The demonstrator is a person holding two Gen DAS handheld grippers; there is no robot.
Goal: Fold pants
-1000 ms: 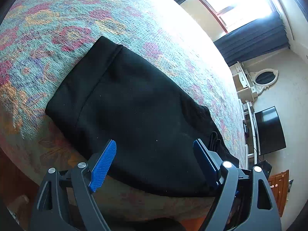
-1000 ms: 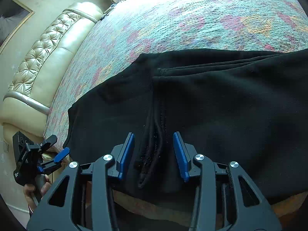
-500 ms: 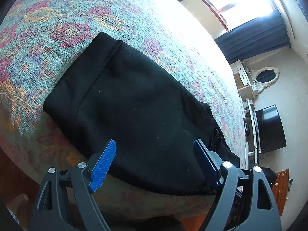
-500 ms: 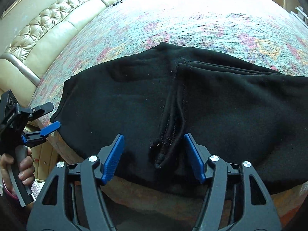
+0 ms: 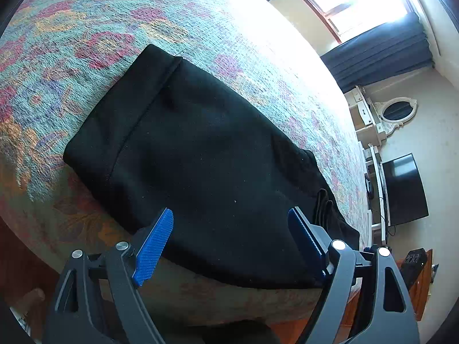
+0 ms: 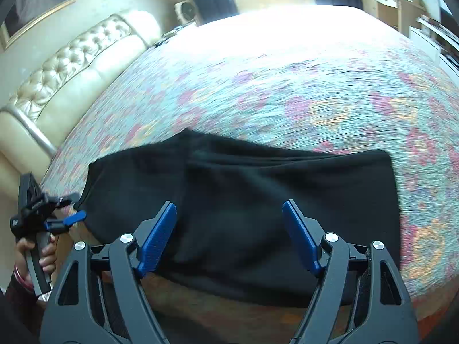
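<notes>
We hold two sets of tongs over black pants [image 5: 212, 166] folded into a compact rectangle at the near edge of a bed [image 5: 86, 28] with a flowered cover. Our left tongs [image 5: 229, 240] stand wide open and empty, the pants ahead at twelve o'clock. Our right tongs [image 6: 229, 235] have just been opening and grip nothing, hovering above the fabric. To finish well, we judge it best to square the layered edges and smooth any bulge. No containers are in sight.
</notes>
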